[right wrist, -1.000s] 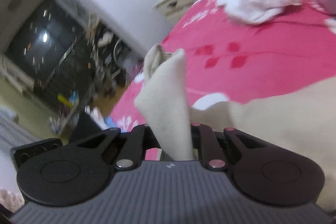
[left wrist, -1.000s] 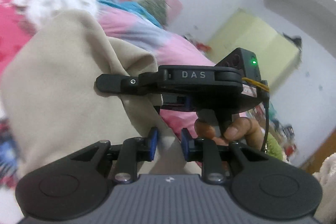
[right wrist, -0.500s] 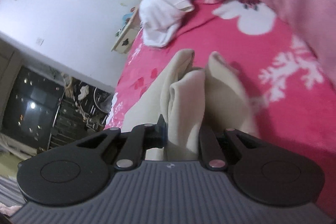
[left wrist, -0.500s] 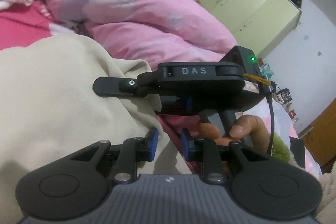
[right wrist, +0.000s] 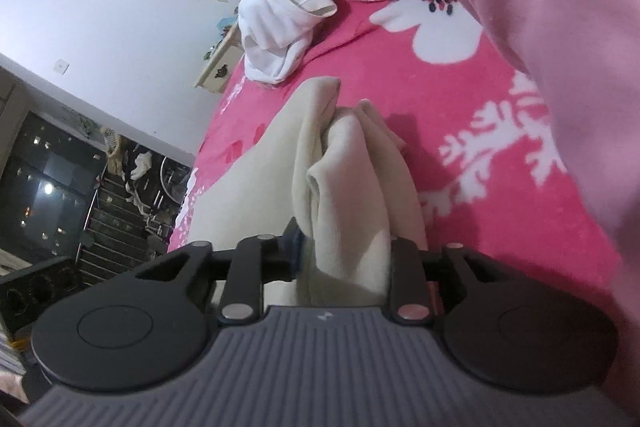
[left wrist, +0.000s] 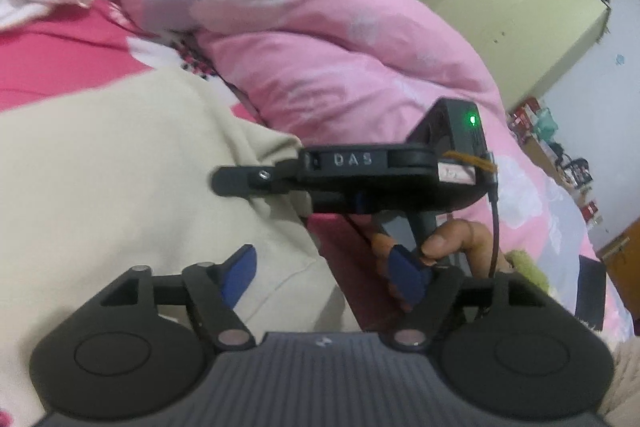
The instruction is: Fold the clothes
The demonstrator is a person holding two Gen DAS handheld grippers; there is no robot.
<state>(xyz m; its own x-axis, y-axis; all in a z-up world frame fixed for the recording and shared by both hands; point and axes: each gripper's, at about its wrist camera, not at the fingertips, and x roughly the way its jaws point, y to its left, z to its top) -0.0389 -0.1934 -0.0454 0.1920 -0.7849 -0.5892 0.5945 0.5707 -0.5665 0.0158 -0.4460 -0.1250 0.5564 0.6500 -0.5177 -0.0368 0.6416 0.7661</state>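
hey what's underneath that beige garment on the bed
The beige garment lies on the pink flowered bedspread, which shows around its edges. Whatever is directly beneath the cloth is covered and cannot be seen.

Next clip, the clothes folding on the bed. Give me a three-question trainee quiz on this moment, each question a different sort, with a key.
1. True or false: the left gripper has its blue pads pressed on the beige garment.
2. Multiple choice: in the right wrist view, what lies between the fingers of the right gripper?
A. a bunched fold of the beige garment
B. the white garment
C. the pink quilt
3. Fill in: the beige garment lies on a bedsheet coloured ____ with white flowers.

Key
1. False: the pads stand apart, the jaws are opening, and the cloth lies loose below.
2. A. That gripper's jaws are opening too.
3. Pink.
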